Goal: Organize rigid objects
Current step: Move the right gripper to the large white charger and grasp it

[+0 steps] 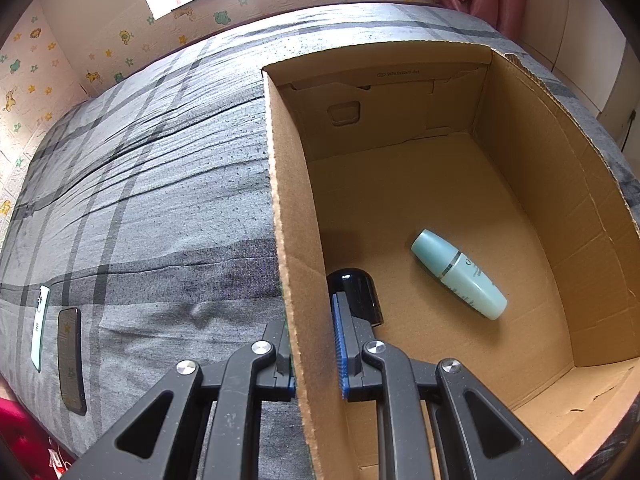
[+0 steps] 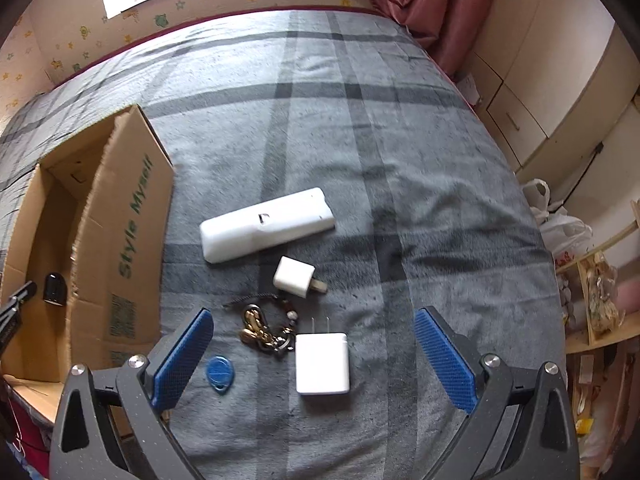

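Note:
My left gripper [image 1: 312, 312] is shut on the left wall of an open cardboard box [image 1: 292, 200], one finger outside and one inside. Inside the box lie a black rounded object [image 1: 356, 292] and a pale green bottle [image 1: 460, 274]. My right gripper [image 2: 314, 316] hangs wide open over the grey plaid bed, holding nothing. Between its fingers lies a large white charger [image 2: 322, 364]. To its left are a key bunch [image 2: 260, 332] and a blue tag [image 2: 219, 372]. Beyond these sit a small white plug [image 2: 294, 274] and a white remote [image 2: 266, 230]. The box [image 2: 132, 216] stands to their left.
Two phones [image 1: 71, 360] lie on the bed left of the box, near the bed's edge. A white plastic bag [image 2: 560, 224] and a wooden shelf [image 2: 600, 300] stand off the bed's right side. Cabinets and a pink curtain line the far right.

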Action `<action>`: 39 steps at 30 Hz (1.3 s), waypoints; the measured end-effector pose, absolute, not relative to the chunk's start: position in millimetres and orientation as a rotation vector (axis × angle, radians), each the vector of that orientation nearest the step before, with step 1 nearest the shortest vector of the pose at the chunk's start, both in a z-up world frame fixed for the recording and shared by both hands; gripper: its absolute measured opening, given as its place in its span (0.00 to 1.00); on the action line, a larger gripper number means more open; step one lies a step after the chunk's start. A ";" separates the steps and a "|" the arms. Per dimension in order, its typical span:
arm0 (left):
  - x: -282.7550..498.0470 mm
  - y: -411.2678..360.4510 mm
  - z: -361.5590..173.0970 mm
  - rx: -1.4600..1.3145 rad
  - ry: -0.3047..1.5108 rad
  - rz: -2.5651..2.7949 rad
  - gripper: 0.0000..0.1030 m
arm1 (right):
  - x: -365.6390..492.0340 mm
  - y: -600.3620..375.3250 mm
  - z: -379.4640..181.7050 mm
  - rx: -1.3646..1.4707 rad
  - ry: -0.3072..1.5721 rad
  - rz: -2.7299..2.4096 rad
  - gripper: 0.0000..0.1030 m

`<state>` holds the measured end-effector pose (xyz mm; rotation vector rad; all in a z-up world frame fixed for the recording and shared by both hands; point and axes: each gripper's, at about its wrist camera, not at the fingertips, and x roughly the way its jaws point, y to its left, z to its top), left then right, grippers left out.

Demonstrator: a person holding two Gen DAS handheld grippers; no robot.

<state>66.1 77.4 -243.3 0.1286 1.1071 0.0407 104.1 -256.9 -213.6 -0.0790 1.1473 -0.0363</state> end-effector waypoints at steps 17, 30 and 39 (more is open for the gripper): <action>66.3 74.7 -243.4 0.134 1.107 0.043 0.15 | 94.5 -276.7 -281.9 -0.052 1.242 -0.077 1.00; 67.0 75.2 -243.2 0.140 1.107 0.046 0.15 | 93.2 -282.3 -304.0 -0.045 1.271 -0.077 0.94; 66.8 73.9 -243.1 0.142 1.107 0.046 0.15 | 91.0 -277.8 -304.8 -0.017 1.296 -0.042 0.44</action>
